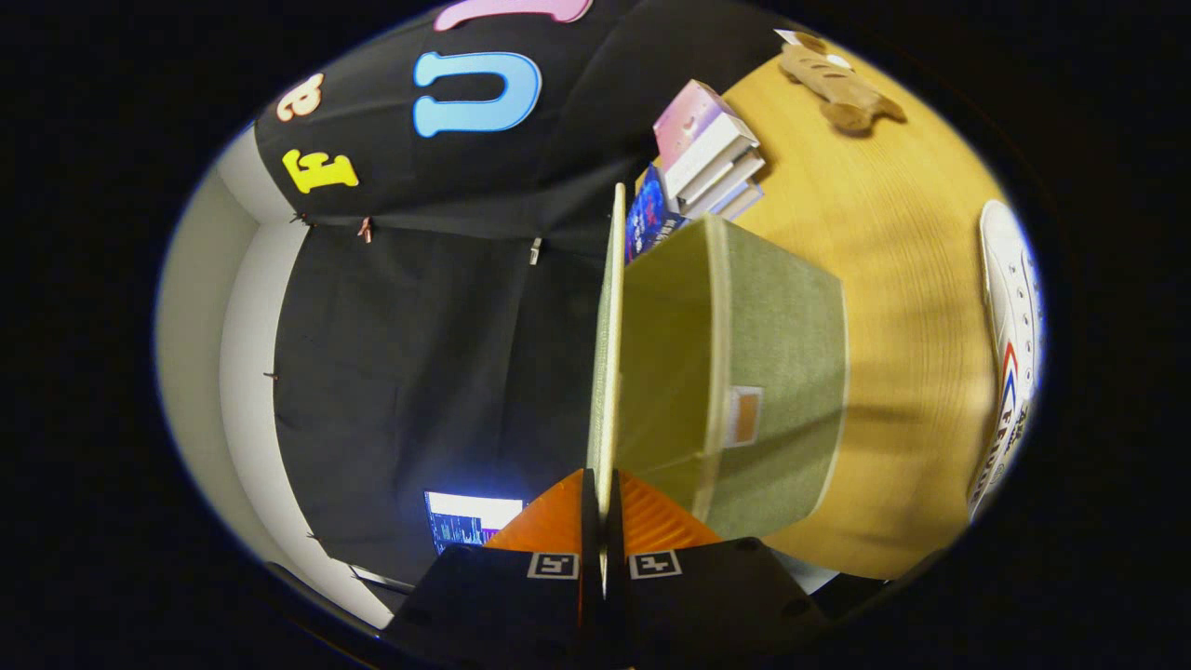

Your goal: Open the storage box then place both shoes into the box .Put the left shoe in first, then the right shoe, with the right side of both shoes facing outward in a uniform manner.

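With the lid [607, 354] pinched edge-on between the orange fingers [549, 526], the step in hand reads as the first one: opening the storage box [782, 372]. The tongs [603, 521] are closed almost fully, only the thickness of the lid panel parting them, and both fingers press on that panel. The camera is rolled on its side, so the wooden table [893, 279] runs up one flank of the view.

Position notes:
- Lid runs straight ahead from between the fingers, raised off the box's mouth; the pale inner wall of the box is exposed beside it.
- Green fabric box stands just beside and ahead of the fingers, a small tan tag on its face. Whether the lid is hinged to the box or free, I cannot tell.
- One white shoe [1010, 354] with red and blue stripes lies on the table well apart from the box, beyond it from the fingers. Left or right shoe: cannot tell from here.
- Stack of books [712, 154] beyond the box; a tan toy [837, 84] farther off on the table.

Judgement: box counts as open or very nearly so. Next move calls for swinging or setting the lid clear of the mouth, letting it go, then travelling to the left shoe and checking its orientation before the grasp.
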`<state>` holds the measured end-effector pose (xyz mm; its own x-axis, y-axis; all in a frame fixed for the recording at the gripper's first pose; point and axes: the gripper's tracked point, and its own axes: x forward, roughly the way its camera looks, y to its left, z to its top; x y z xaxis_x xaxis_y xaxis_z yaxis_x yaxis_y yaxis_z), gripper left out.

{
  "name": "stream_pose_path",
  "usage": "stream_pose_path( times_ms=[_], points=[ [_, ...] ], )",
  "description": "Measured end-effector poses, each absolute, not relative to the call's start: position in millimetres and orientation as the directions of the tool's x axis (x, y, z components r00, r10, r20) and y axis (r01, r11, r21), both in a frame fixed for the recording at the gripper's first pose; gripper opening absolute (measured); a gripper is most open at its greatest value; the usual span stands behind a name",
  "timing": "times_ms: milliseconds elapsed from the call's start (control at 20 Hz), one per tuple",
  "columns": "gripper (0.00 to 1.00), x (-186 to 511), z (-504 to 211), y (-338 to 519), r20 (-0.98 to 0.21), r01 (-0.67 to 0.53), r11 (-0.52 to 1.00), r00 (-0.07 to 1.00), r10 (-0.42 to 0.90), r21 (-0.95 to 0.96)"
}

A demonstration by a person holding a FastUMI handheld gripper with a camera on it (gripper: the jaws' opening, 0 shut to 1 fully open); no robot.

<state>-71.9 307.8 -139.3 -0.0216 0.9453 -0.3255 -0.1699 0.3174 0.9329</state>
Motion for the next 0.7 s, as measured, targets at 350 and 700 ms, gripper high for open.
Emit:
stream_pose_path(
  times_ms=[350,700],
  points=[
    [0.05,-86,-65,373,-0.317,-0.269,0.302,-0.016,0.948,0.915],
    [0.05,-105,-39,464,-0.305,-0.270,0.284,-0.037,0.952,0.920]
  ],
)
